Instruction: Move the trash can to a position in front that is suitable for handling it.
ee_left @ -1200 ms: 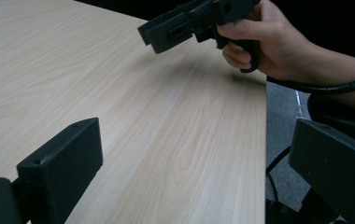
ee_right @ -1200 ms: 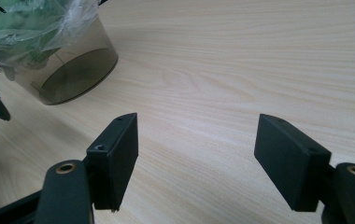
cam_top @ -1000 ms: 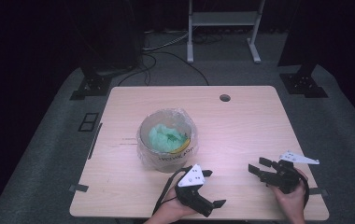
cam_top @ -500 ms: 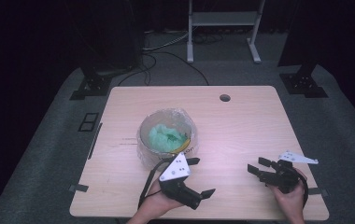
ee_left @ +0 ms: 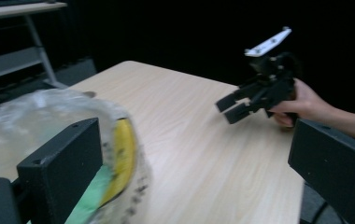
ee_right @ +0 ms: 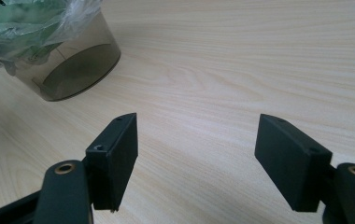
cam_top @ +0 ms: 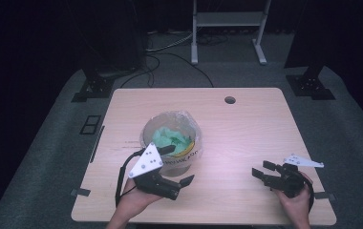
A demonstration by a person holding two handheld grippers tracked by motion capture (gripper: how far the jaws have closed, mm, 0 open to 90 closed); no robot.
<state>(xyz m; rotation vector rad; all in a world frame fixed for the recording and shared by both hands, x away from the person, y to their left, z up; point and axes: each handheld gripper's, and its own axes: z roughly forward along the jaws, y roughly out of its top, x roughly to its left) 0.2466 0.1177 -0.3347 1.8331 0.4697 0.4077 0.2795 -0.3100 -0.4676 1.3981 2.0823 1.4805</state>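
Note:
A smoky translucent bin point(cam_top: 172, 143) lined with a clear plastic bag stands left of the table's middle, with green material and something yellow inside. My left gripper point(cam_top: 177, 165) is open at the bin's near side, one jaw against the rim and the other off to the front right. In the left gripper view the bagged bin point(ee_left: 49, 116) shows behind one jaw, with a yellow band point(ee_left: 122, 158) on it. My right gripper point(cam_top: 261, 169) is open near the front right of the table and holds nothing. In the right gripper view the bin point(ee_right: 73, 60) sits far off at the upper left.
The wooden table point(cam_top: 246, 129) has a cable hole point(cam_top: 229, 100) near its far edge. The right gripper point(ee_left: 241, 100) and its hand appear across the table in the left gripper view. A metal stand point(cam_top: 227, 28) and black stand bases point(cam_top: 93, 88) are on the floor beyond.
My left gripper has moved left and forward from the table's front middle up to the bin's near rim. The right gripper has stayed in place.

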